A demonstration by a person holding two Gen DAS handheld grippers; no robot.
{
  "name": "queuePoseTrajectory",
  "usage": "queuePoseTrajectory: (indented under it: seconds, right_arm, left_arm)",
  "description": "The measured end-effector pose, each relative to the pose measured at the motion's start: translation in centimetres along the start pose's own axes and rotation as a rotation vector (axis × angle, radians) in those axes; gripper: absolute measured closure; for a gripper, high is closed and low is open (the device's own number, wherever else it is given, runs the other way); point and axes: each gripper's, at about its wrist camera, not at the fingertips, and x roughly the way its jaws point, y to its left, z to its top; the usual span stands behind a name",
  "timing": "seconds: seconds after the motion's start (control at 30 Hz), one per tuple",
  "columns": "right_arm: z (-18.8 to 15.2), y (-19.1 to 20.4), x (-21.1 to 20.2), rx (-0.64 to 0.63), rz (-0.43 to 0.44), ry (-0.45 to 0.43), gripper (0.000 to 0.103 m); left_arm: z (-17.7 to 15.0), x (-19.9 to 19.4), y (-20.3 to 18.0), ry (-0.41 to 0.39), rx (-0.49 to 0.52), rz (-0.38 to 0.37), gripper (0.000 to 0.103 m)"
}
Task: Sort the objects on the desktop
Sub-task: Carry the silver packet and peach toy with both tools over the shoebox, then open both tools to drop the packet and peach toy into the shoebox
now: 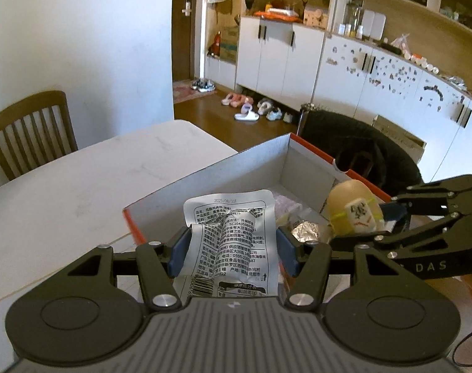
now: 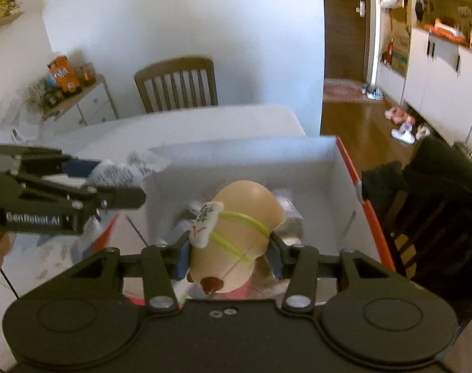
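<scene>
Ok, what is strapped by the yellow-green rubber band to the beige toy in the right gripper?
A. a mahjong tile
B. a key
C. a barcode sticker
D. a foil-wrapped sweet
A: a white mahjong tile with a printed character sits under the yellow-green rubber band around the beige toy, which the right gripper clamps over the orange-edged box.

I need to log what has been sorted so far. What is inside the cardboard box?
Inside the cardboard box, a crumpled foil ball and pale wrapped items show. The held snack packet and beige toy cover the rest of its floor.
</scene>
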Motion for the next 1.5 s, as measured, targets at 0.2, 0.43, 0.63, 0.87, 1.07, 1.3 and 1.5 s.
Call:
queuePoseTrajectory:
  seconds: [0.2, 0.43, 0.63, 0.87, 1.07, 1.3, 1.5]
  right_arm:
    - [-0.7, -2.7, 2.0, 0.032, -0.042, 0.047, 0.055]
    - [-1.0, -3.7, 3.7, 0.012, -0.038, 0.088, 0.055]
    - [-0.9, -3.4, 4.9, -0.029, -0.013, 0.114, 0.055]
    - [-1.4, -3.4, 6.3, -0.050, -0.004, 0.157, 0.054]
    - [-1.4, -3.9, 6.7, -0.043, -0.005, 0.174, 0.051]
    - [-1.5, -3.8, 6.4, -0.051, -0.003, 0.163, 0.029]
    - [-1.4, -3.4, 5.7, -0.076, -0.015, 0.140, 0.023]
  left_arm:
    - [1.7, 4.4, -0.8, 0.070, 0.006, 0.013, 0.045]
    - [1.9, 9.0, -1.7, 0.147, 0.038, 0.047, 0.045]
    - [1.6, 11.4, -2.4, 0.199, 0.079, 0.068, 0.044]
    - [1.2, 13.0, -1.6, 0.270, 0.045, 0.071, 0.044]
    - [1.4, 13.5, -1.2, 0.323, 0.024, 0.051, 0.043]
    - [1.2, 12.9, -0.3, 0.332, -0.033, 0.023, 0.034]
    - [1.1, 11.5, 0.3, 0.302, -0.084, 0.006, 0.030]
